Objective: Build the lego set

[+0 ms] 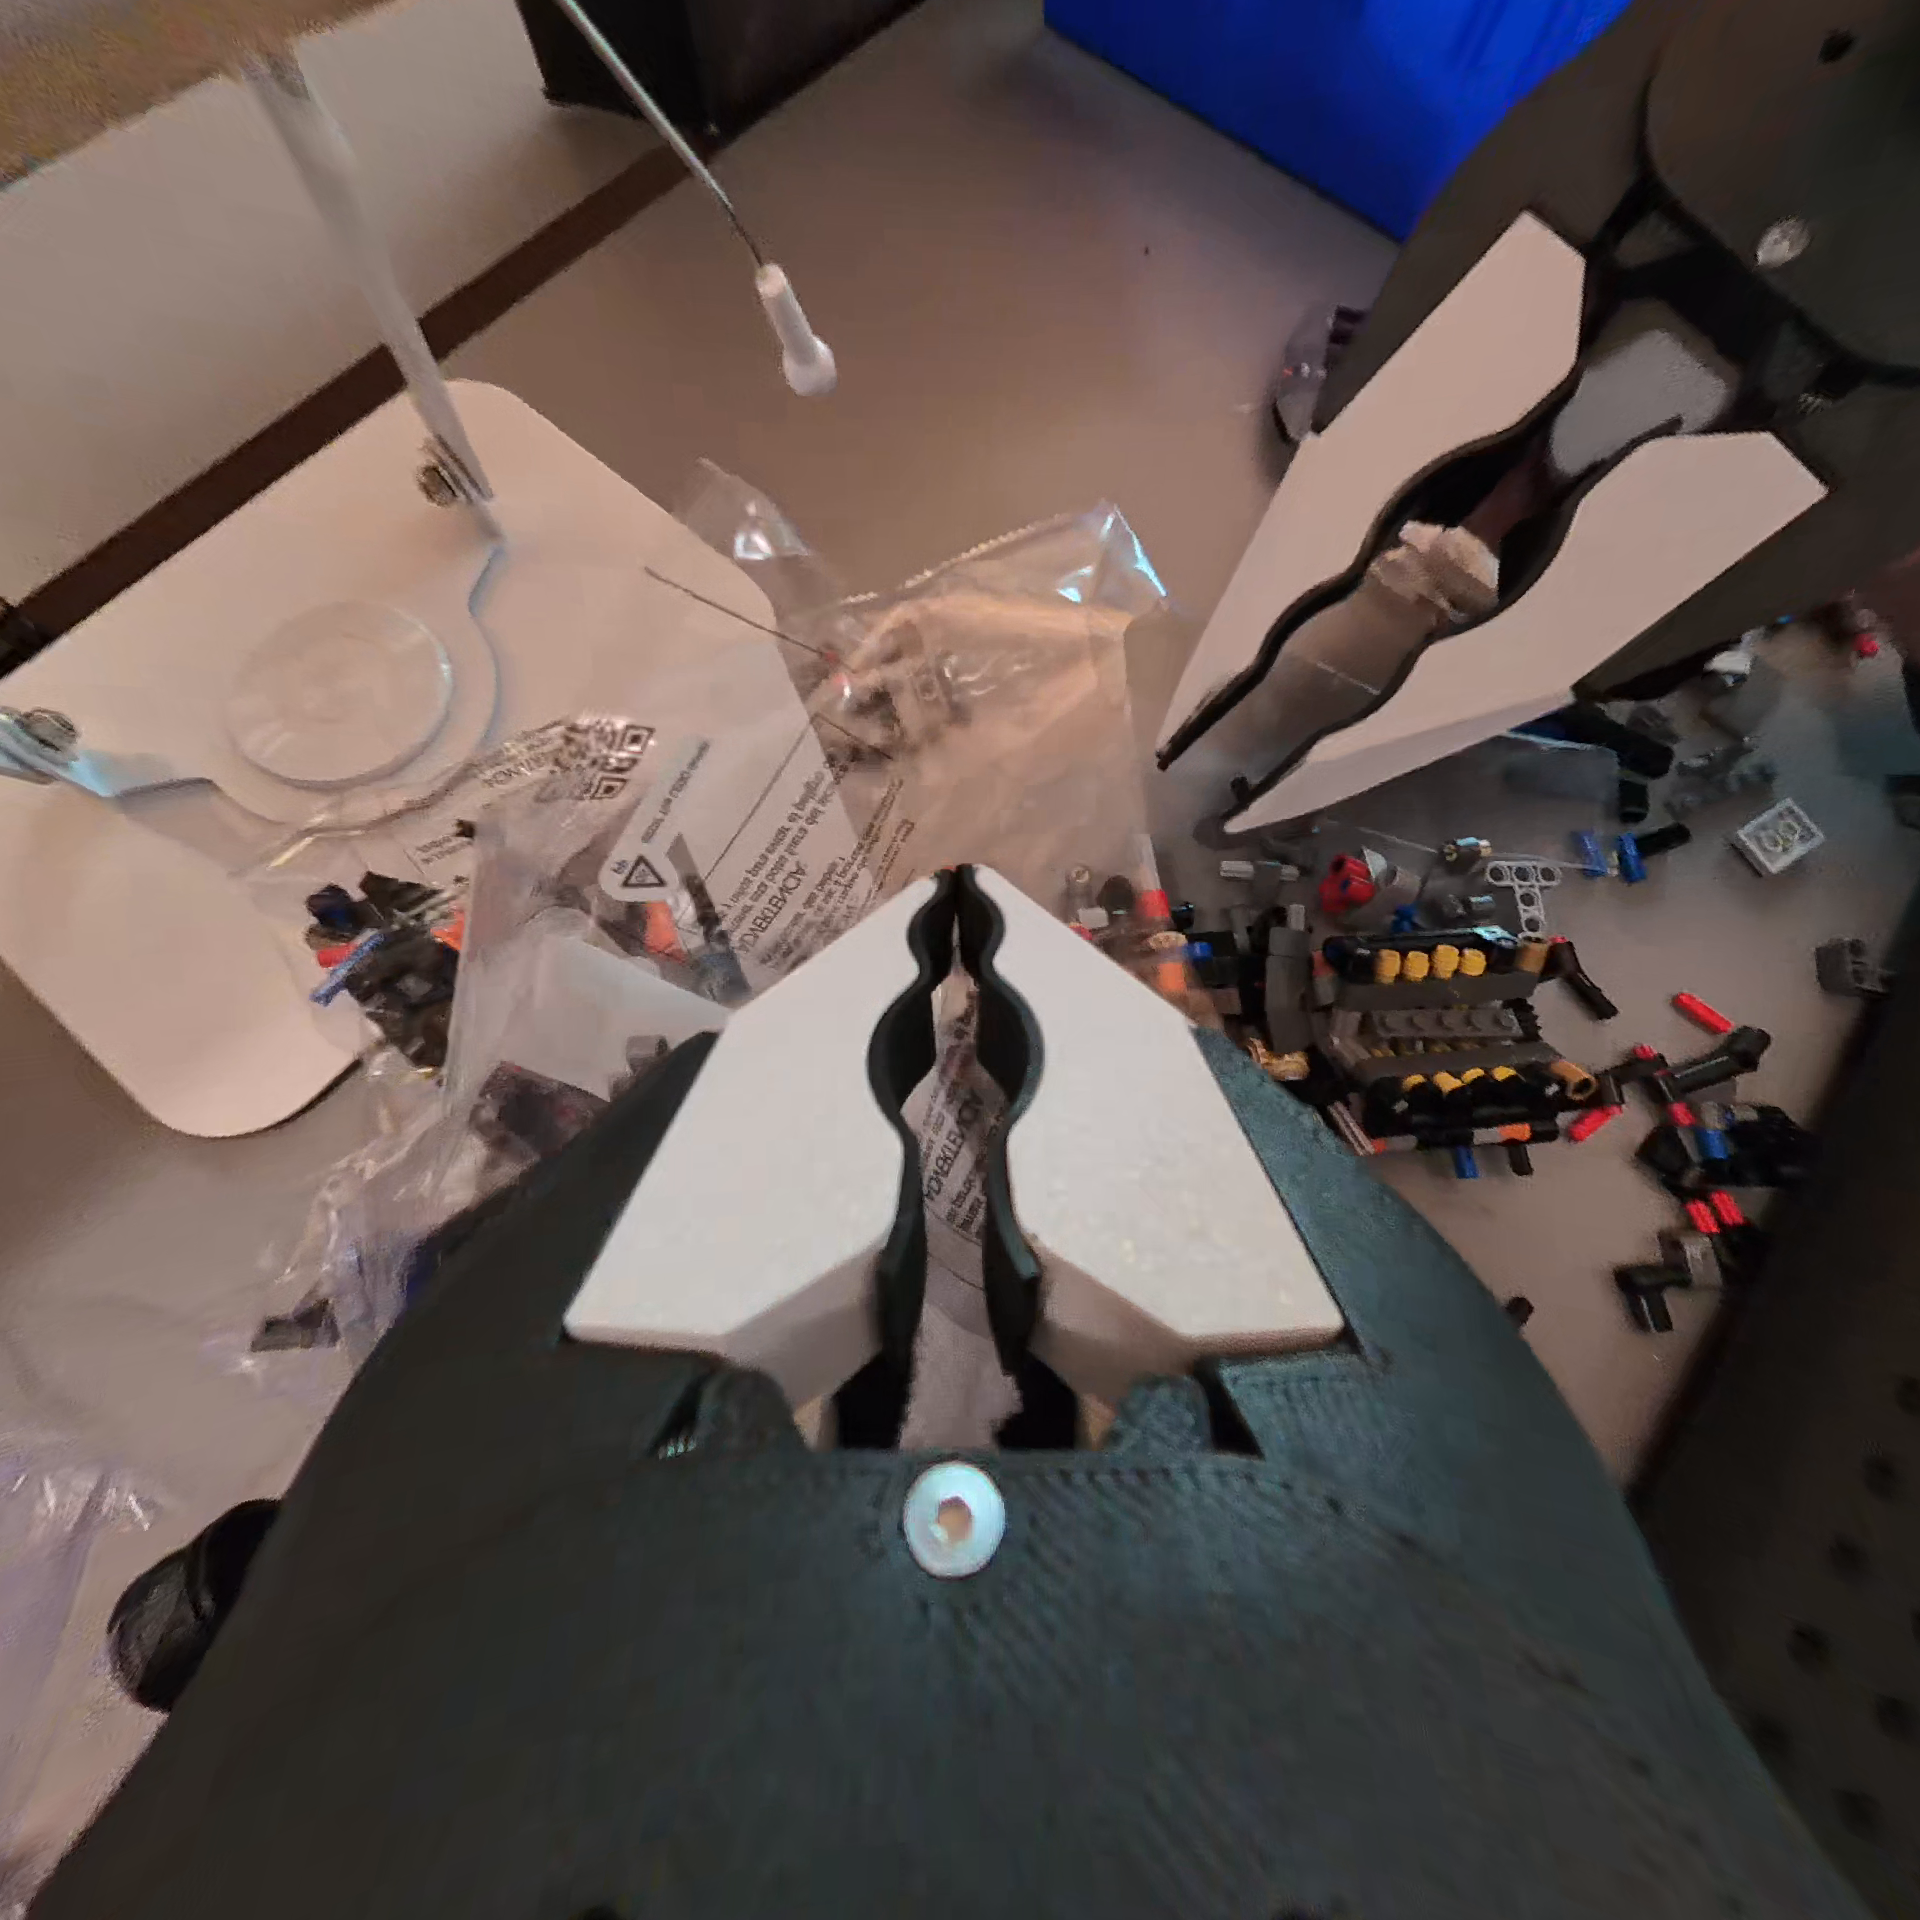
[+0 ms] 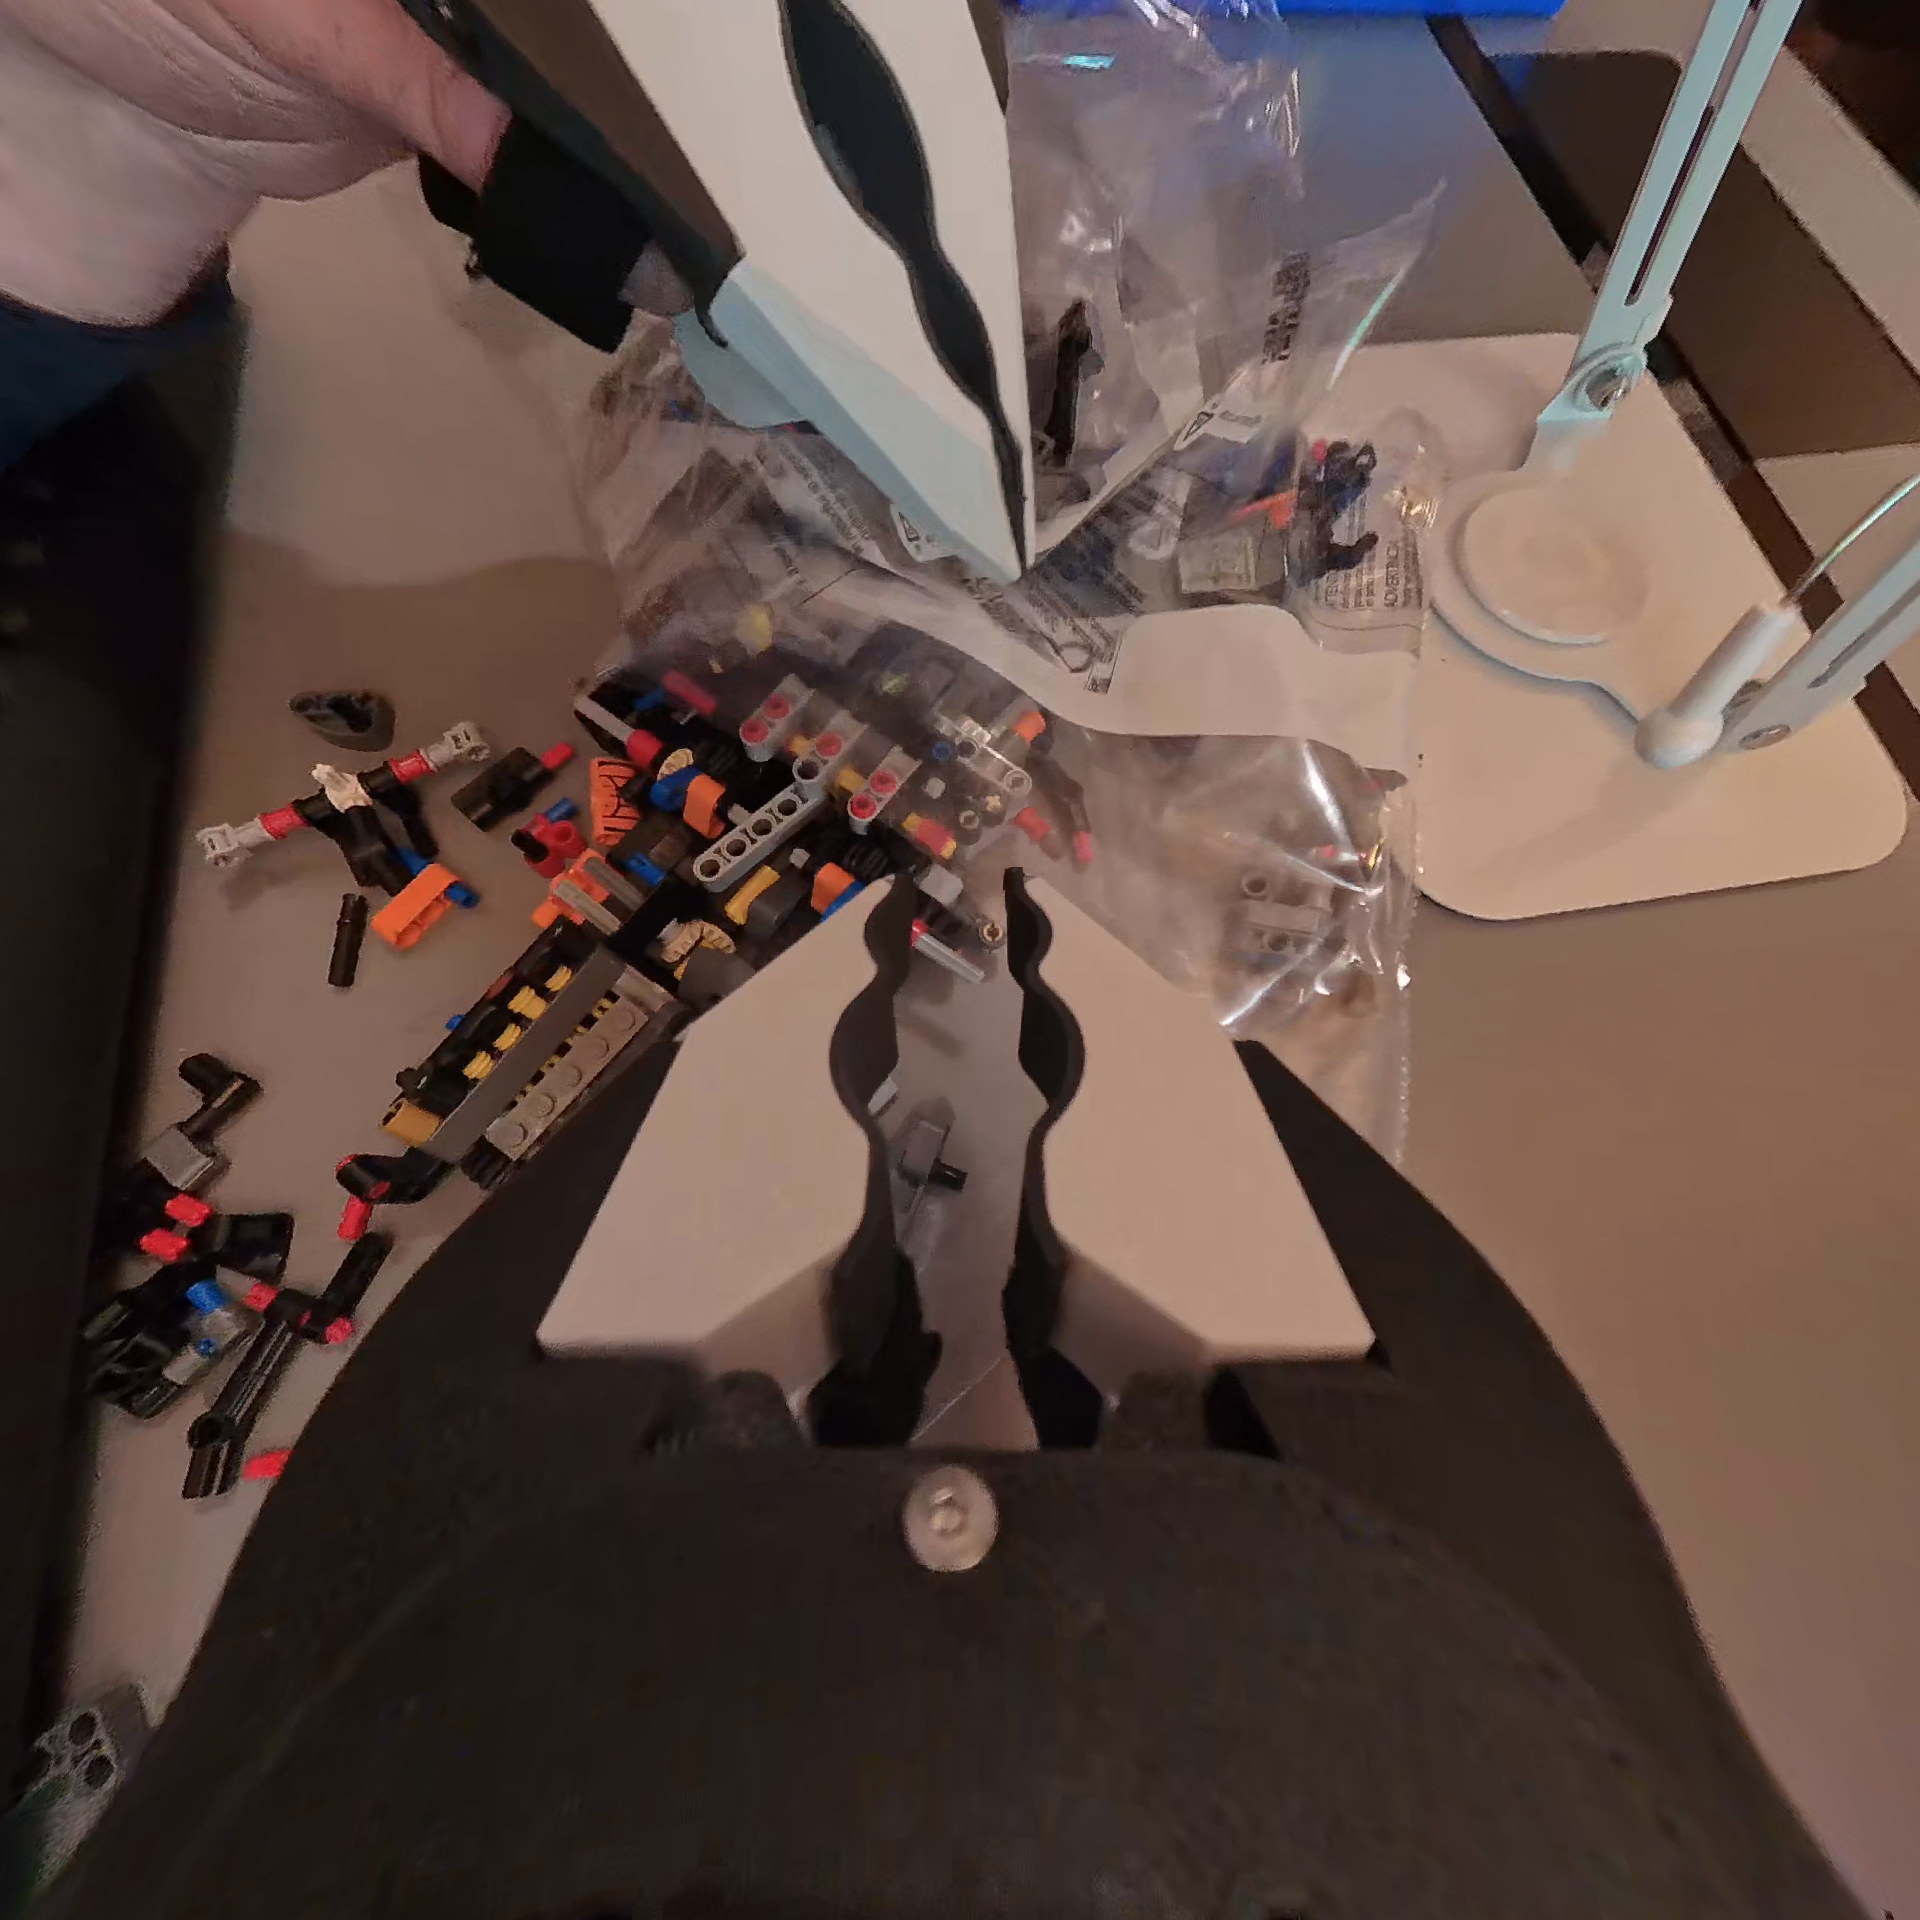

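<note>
My left gripper (image 1: 956, 881) is shut on a clear plastic bag of Lego parts (image 1: 790, 790) and pinches its film at the fingertips. The right wrist view shows the same gripper (image 2: 1023, 556) holding the bag (image 2: 1195, 540) up from above. My right gripper (image 2: 954, 883) is open over the table at the edge of a pile of loose pieces (image 2: 810, 790) that lies partly under the bag. Its pads press on nothing. It also shows at the upper right of the left wrist view (image 1: 1200, 790), with its jaws apart. A grey and black half-built assembly with yellow pins (image 1: 1455, 1029) (image 2: 540, 1049) lies beside it.
Small black, red and blue pieces (image 2: 229, 1299) are scattered on the grey table (image 2: 1662, 1143). A white stand base with slanted arms (image 1: 156, 935) (image 2: 1662, 831) lies behind the bags. A blue box (image 1: 1299, 94) stands at the back. A person's hand (image 2: 208, 94) grips the left tool. About 7 cm separates my left fingertips from my right.
</note>
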